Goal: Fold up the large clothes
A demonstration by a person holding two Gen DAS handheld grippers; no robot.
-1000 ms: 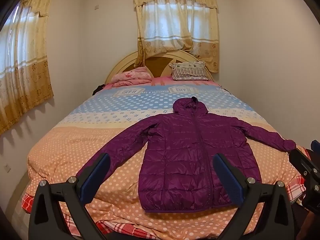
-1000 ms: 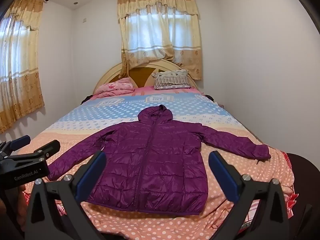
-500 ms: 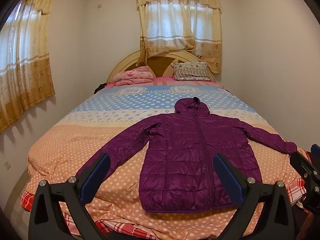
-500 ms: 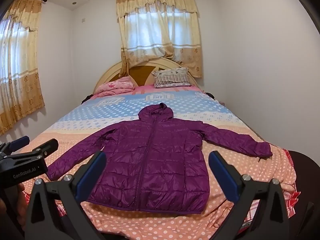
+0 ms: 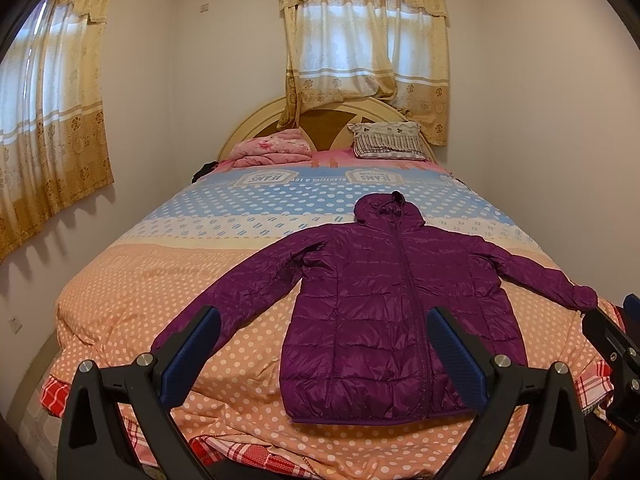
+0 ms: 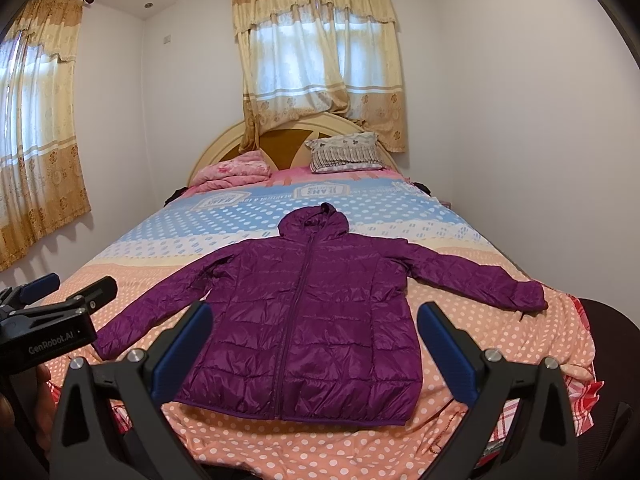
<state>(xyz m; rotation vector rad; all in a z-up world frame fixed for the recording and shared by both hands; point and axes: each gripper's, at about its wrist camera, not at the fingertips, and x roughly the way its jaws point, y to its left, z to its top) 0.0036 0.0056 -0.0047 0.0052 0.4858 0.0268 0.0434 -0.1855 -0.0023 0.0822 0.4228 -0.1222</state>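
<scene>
Hovering above the foot of a bed, the left gripper is held with its blue-padded fingers spread wide, nothing gripped or touched. The right gripper is likewise seen fully spread and empty, level and pointed toward 12 o'clock; in its view the left gripper appears again at 9 o'clock, part of a hand visible beneath it. A purple hooded puffer jacket is laid flat, zipped, on the polka-dot bedspread just beyond both tools, sleeves stretched toward 9 and 3 o'clock, hood toward 12. Farther on, a folded pink blanket and a striped pillow are set against the curved headboard, beneath a curtained window.
</scene>
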